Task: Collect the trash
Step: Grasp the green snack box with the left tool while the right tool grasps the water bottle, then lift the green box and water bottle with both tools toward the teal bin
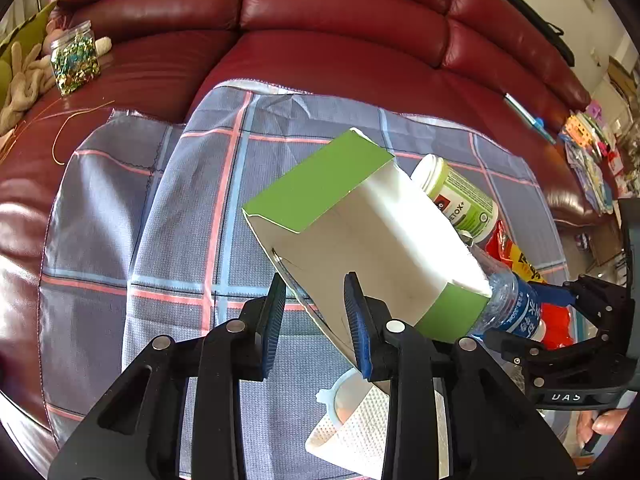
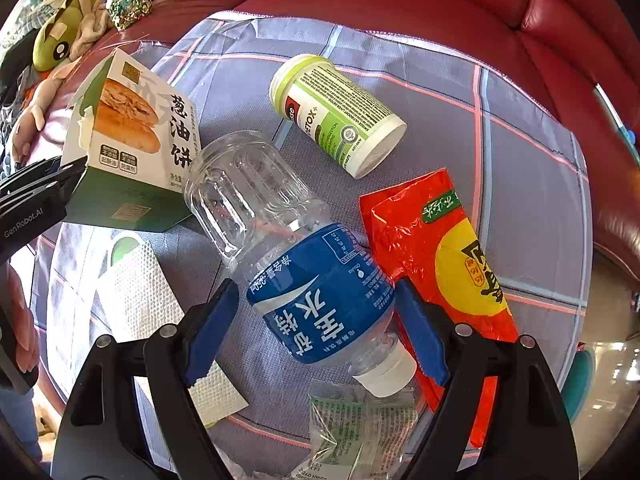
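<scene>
Trash lies on a checked cloth (image 1: pixel 180 216) spread over a red sofa. My left gripper (image 1: pixel 316 320) is shut on the edge of a green and white food box (image 1: pixel 360 232) and holds it tilted above the cloth; the box also shows in the right wrist view (image 2: pixel 132 140). My right gripper (image 2: pixel 320 320) is shut on a clear plastic water bottle (image 2: pixel 288 248) with a blue label, gripped at the label. A green supplement jar (image 2: pixel 336 112), a red snack wrapper (image 2: pixel 440 260), a white paper towel (image 2: pixel 148 304) and a clear green-printed wrapper (image 2: pixel 352 432) lie on the cloth (image 2: pixel 520 160).
A jar of glittery bits (image 1: pixel 74 58) and soft toys (image 1: pixel 20 84) sit on the sofa seat at the left. The sofa back (image 1: pixel 320 8) rises behind the cloth. A cluttered table (image 1: pixel 592 148) stands at the right.
</scene>
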A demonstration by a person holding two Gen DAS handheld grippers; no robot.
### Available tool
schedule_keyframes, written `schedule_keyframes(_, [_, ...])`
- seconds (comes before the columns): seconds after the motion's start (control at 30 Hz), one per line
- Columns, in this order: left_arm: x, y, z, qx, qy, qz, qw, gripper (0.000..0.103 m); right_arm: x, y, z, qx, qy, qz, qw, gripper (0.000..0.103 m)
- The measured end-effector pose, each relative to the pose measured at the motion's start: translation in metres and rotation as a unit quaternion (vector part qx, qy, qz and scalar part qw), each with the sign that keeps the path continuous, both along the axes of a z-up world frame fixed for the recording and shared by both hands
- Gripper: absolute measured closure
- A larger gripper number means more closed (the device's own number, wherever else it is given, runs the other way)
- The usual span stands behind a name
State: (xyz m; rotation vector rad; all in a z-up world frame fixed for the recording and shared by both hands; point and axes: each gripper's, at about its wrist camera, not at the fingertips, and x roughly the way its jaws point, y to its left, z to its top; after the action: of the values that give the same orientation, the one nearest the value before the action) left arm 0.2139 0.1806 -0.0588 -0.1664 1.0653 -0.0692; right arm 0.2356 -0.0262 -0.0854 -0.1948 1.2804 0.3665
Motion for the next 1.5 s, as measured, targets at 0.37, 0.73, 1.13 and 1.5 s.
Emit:
schedule_keyframes(0.37, [-0.003,-0.005,-0.001,-0.004,-0.02,0.007,0.9998,0.079,-0.002,-0.003,-0.022,0.011,0.002,-0.001,1.0,0.031])
schedule_keyframes(0.73, [-0.023,-0.023,0.029,0.036,-0.062,0.001,0.9974,0.102,-0.023,-0.034,0.026,0.086,-0.026,-0.048,0.995,0.032])
schedule_keyframes(1.13, [-0.057,-0.065,0.075,0.035,-0.106,-0.027,0.9934,0.102,-0.053,-0.09,0.071,0.124,-0.067,-0.094,0.986,0.032])
schedule_keyframes(1.5, [-0.082,-0.163,0.093,0.004,-0.115,-0.122,0.9858,0.102,-0.106,-0.199,0.099,0.139,-0.109,-0.176,0.968,0.032])
